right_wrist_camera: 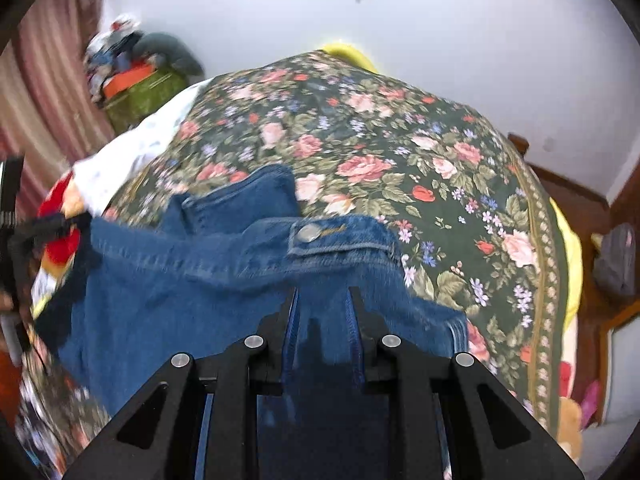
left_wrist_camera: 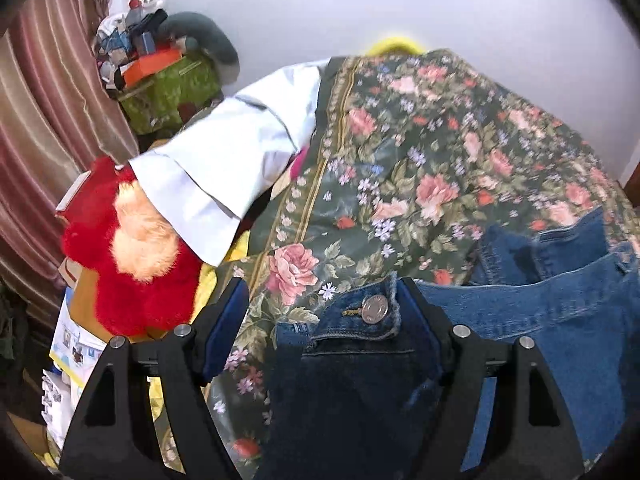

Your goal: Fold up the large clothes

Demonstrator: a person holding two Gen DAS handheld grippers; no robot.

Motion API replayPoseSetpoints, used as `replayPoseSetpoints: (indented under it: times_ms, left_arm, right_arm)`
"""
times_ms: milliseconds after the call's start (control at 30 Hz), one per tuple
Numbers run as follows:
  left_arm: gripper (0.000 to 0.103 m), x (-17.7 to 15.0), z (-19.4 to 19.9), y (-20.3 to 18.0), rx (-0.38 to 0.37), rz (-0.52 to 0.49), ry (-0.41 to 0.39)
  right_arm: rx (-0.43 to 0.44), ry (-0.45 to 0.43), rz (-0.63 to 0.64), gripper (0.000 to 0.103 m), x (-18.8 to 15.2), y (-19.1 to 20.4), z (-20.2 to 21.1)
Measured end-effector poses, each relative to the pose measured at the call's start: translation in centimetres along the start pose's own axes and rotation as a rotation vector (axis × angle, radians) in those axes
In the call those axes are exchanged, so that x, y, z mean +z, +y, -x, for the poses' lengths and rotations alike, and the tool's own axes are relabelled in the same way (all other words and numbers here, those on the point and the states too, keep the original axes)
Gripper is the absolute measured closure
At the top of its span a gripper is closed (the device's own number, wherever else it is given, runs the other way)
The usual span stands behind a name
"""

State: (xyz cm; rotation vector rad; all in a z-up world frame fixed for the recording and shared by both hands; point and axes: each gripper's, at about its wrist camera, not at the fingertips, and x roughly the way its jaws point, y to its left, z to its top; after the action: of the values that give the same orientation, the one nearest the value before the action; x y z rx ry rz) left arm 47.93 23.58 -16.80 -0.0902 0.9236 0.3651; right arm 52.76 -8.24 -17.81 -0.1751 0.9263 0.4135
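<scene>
A blue denim garment (left_wrist_camera: 540, 304) lies on a bed with a green floral cover (left_wrist_camera: 420, 152). In the left wrist view my left gripper (left_wrist_camera: 320, 288) stands wide open around the buttoned denim edge, whose metal button (left_wrist_camera: 375, 309) lies between the fingers. In the right wrist view the denim garment (right_wrist_camera: 192, 276) spreads across the floral cover (right_wrist_camera: 400, 148). My right gripper (right_wrist_camera: 323, 296) is closed to a narrow gap with denim pinched between its fingers, just below a buttoned cuff (right_wrist_camera: 340, 236).
A white shirt (left_wrist_camera: 224, 160) lies at the bed's left edge over a red plush toy (left_wrist_camera: 132, 256). A cluttered green box (left_wrist_camera: 168, 88) stands by the pink curtain (left_wrist_camera: 44, 112). A white wall (left_wrist_camera: 480, 40) is behind the bed. Wooden furniture (right_wrist_camera: 608, 280) stands to the right.
</scene>
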Motion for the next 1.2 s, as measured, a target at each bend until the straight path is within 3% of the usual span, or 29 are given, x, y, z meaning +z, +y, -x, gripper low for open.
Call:
replayPoseSetpoints:
  times_ms: [233, 333, 400, 467, 567, 600, 700, 733, 767, 833, 933, 1200]
  left_arm:
    - [0.026, -1.4, 4.5, -0.8, -0.031, -0.059, -0.034]
    - [0.024, -3.6, 4.7, -1.7, -0.134, -0.067, 0.031]
    - [0.024, -5.5, 3.9, -2.5, -0.163, -0.082, 0.082]
    - [0.024, -7.5, 2.9, -3.2, -0.149, -0.108, 0.122]
    - [0.024, -10.9, -0.3, -3.4, -0.084, -0.132, 0.200]
    - [0.024, -11.7, -0.6, -3.3, -0.069, -0.139, 0.181]
    - [0.023, -13.2, 0.0, -4.4, -0.008, -0.240, 0.099]
    - [0.023, -13.6, 0.2, -5.0, 0.025, -0.280, 0.089]
    - [0.023, -14.1, 0.3, -5.2, 0.043, -0.301, 0.082]
    - [0.023, -14.5, 0.7, -5.0, 0.044, -0.312, 0.076]
    - [0.023, -14.7, 1.7, -3.4, 0.014, -0.251, 0.080]
    - [0.023, -15.5, 6.2, -0.3, -0.071, -0.101, 0.071]
  right_arm:
    - [0.039, 0.031, 0.107, 0.084, -3.1, 3.1, 1.8]
    - [0.031, 0.080, 0.122, 0.084, -4.7, 3.8, 1.0]
    - [-0.014, 0.116, 0.134, 0.084, -5.5, 3.8, -0.1]
    - [-0.099, 0.166, 0.145, 0.084, -6.5, 3.4, -1.9]
    - [-0.083, 0.141, 0.140, 0.084, -7.4, 2.6, -2.2]
    - [-0.080, 0.132, 0.143, 0.084, -7.6, 2.5, -2.0]
    - [-0.122, 0.128, 0.160, 0.070, -7.9, 2.6, -1.6]
    - [-0.167, 0.117, 0.173, 0.054, -8.0, 2.6, -1.3]
    - [-0.202, 0.106, 0.182, 0.032, -8.0, 2.6, -1.2]
    - [-0.255, 0.069, 0.196, 0.018, -8.3, 2.2, -0.7]
    - [-0.207, 0.074, 0.144, 0.014, -8.5, 0.8, 0.5]
    - [-0.127, 0.083, 0.051, 0.014, -8.8, -0.6, 4.5]
